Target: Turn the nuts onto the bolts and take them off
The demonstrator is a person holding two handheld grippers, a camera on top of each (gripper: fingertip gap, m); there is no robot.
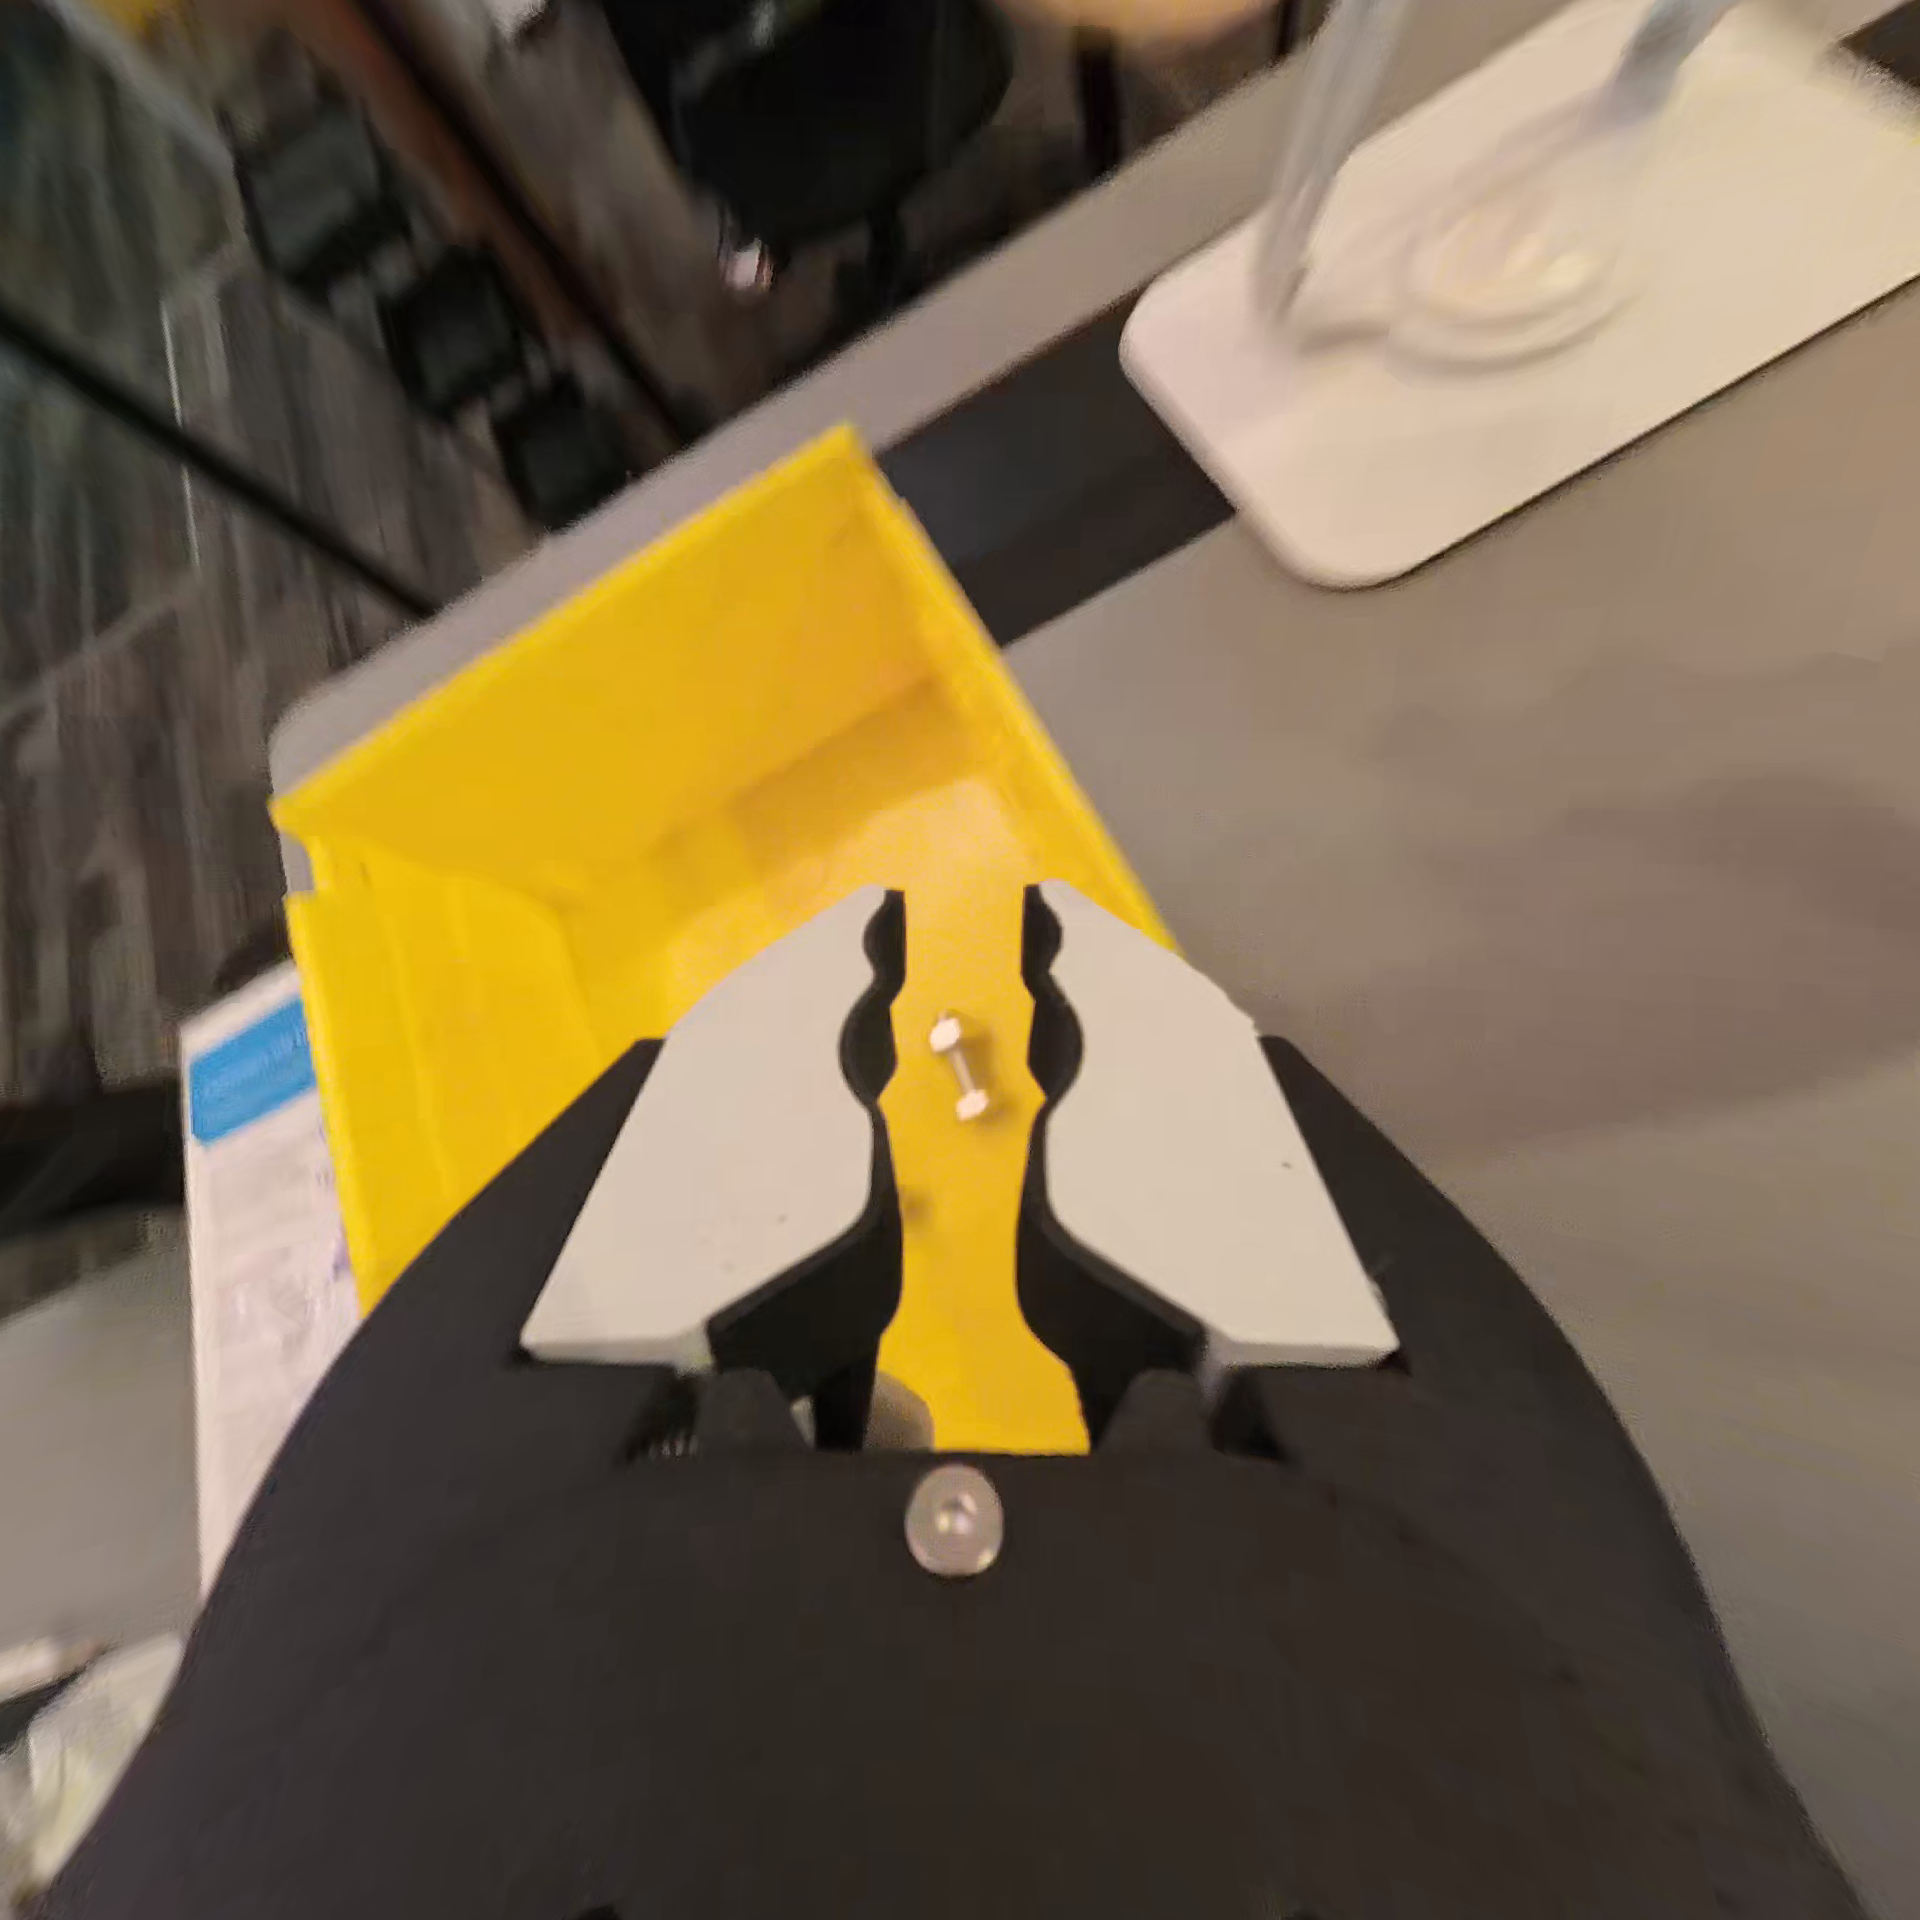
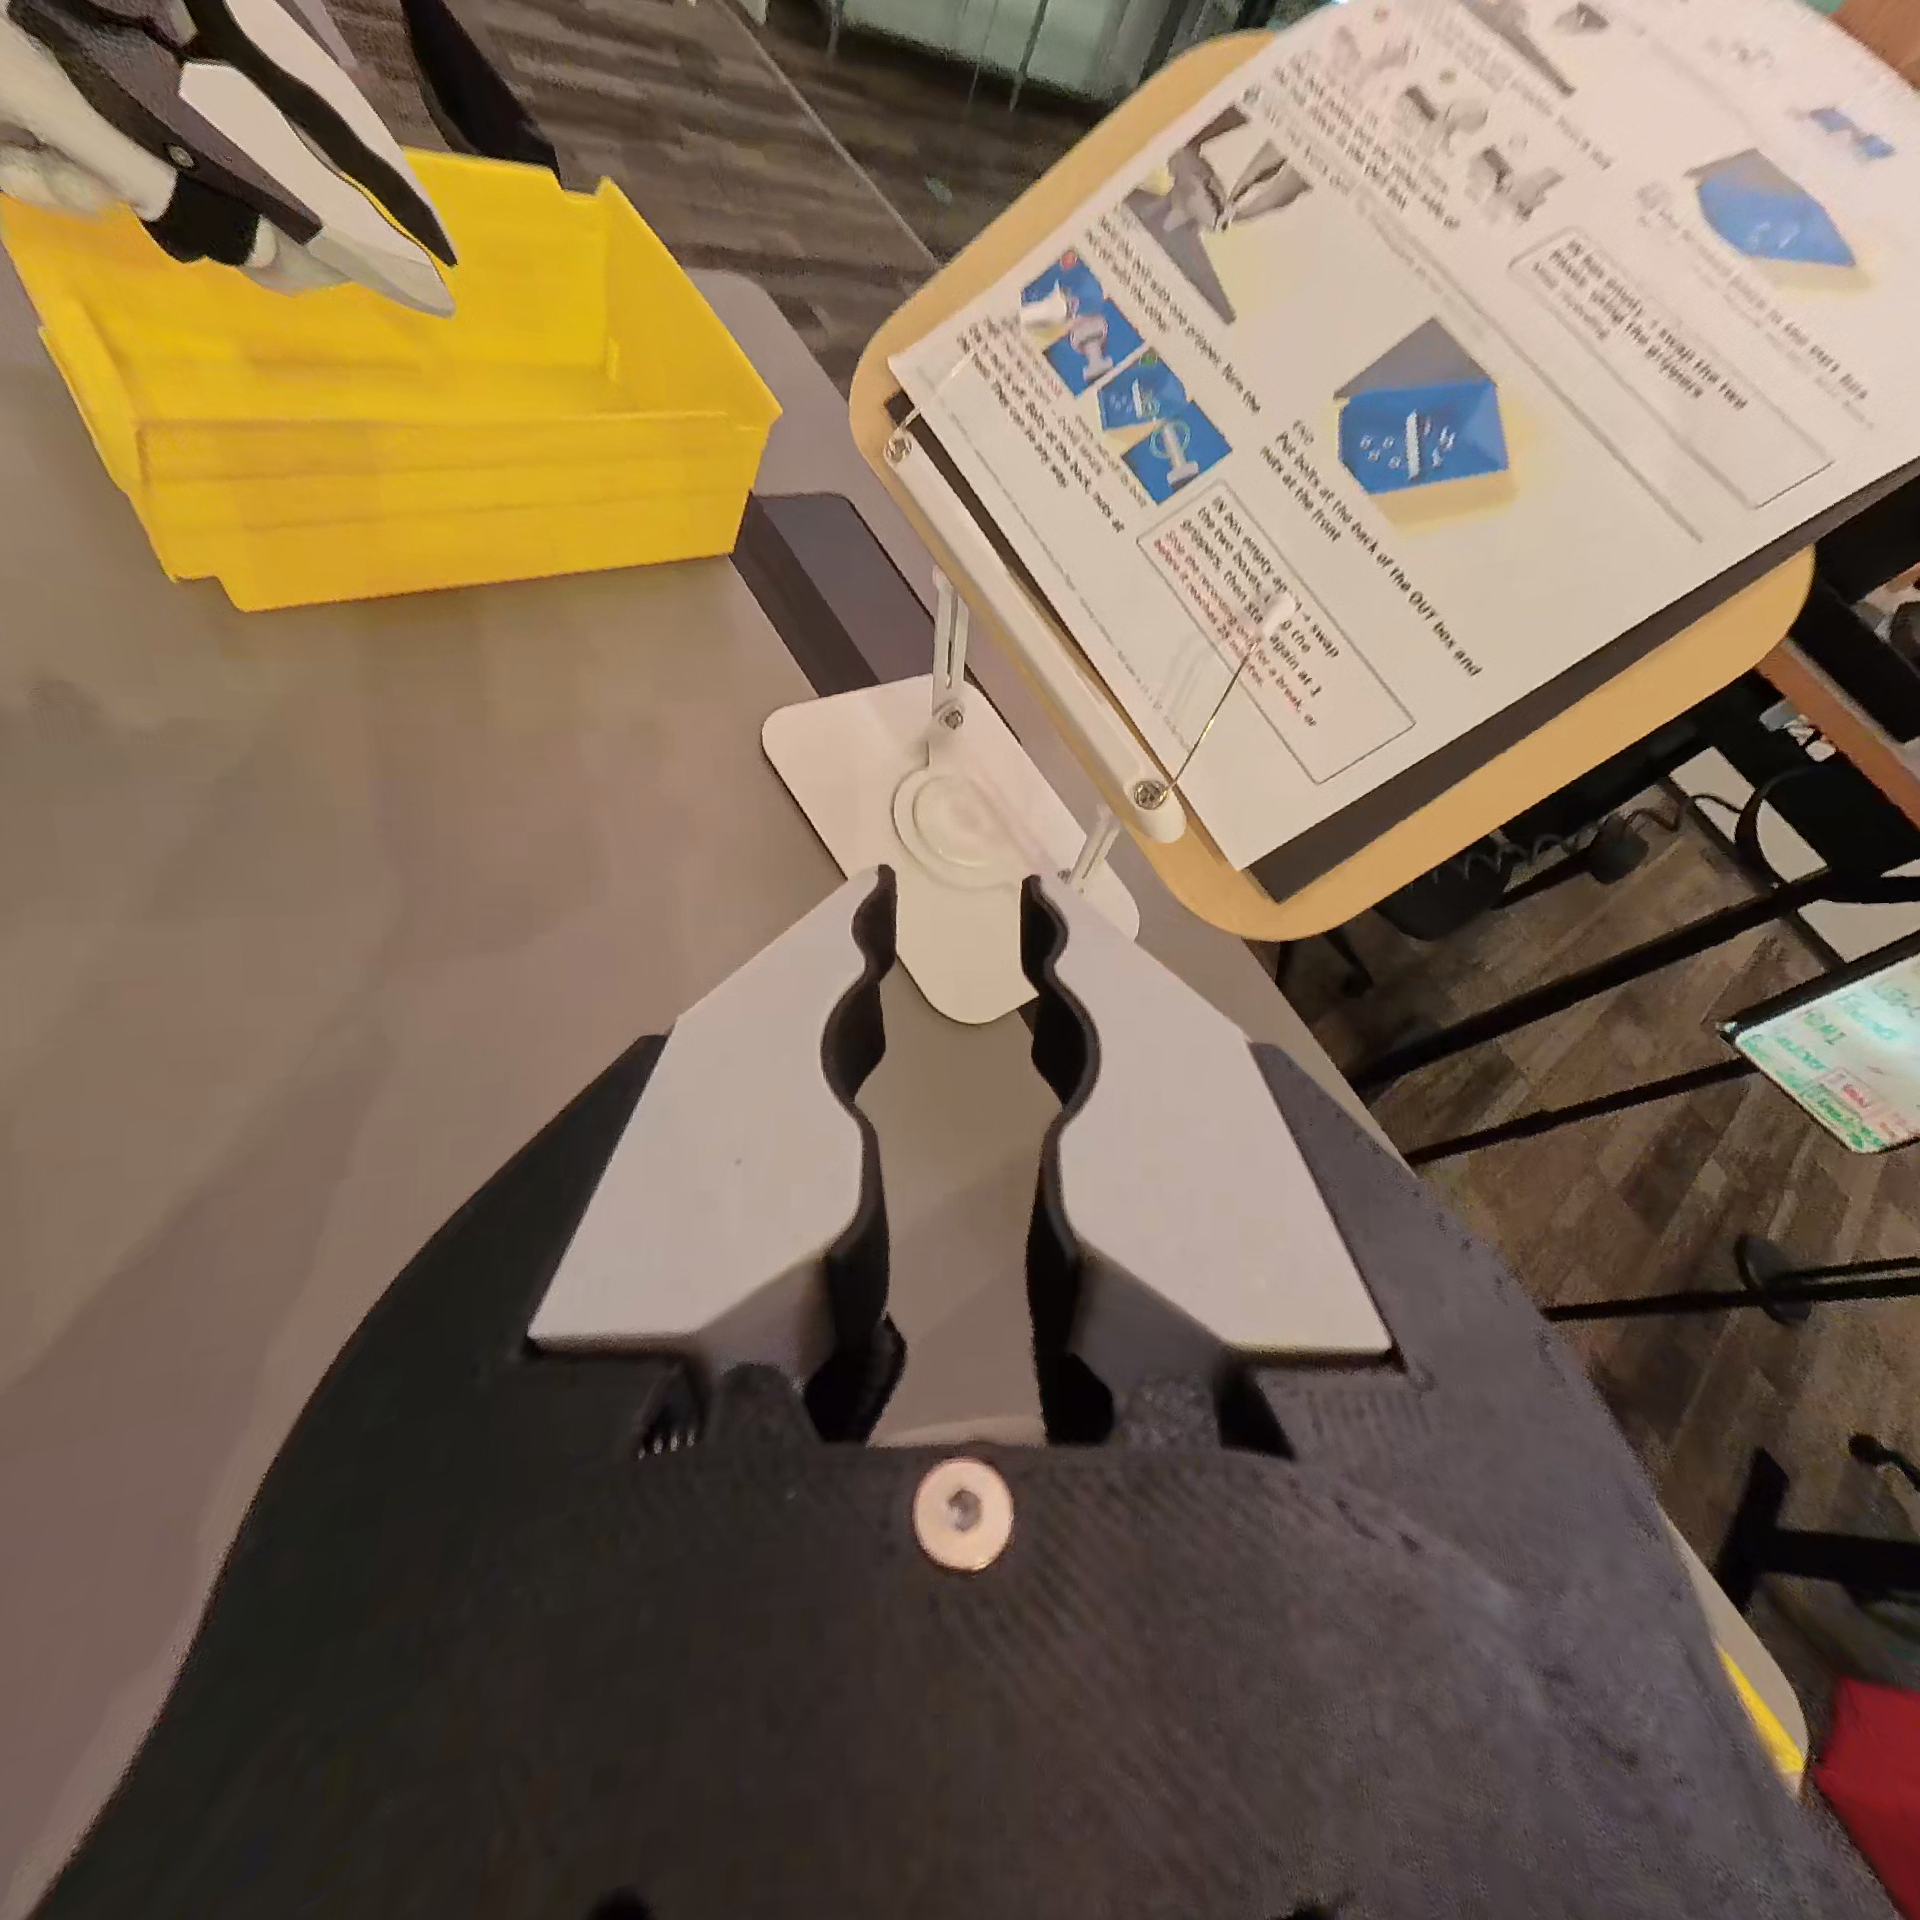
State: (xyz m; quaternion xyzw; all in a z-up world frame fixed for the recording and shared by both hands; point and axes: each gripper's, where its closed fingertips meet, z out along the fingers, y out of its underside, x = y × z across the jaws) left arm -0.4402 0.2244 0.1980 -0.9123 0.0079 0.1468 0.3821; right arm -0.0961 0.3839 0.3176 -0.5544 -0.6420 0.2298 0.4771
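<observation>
A small silver bolt with a nut on it (image 1: 962,1064) lies on the floor of a yellow bin (image 1: 582,790). My left gripper (image 1: 962,902) hangs open above the bin, and the bolt shows in the gap between its grey fingers (image 1: 748,1143), apart from them. The left gripper also shows in the right wrist view (image 2: 416,275), over the yellow bin (image 2: 457,499) at the far left. My right gripper (image 2: 956,894) is open and empty above the grey table (image 2: 364,831), pointing at a white stand base (image 2: 831,758).
A document stand holds a printed instruction sheet (image 2: 1455,395) on a wooden board at the table's right edge. Its white base (image 1: 1455,395) lies right of the bin. A paper sheet (image 1: 249,1195) lies left of the bin. Floor and black frames lie beyond the table's edge. My hands' fingertips stand some 40 centimeters from each other.
</observation>
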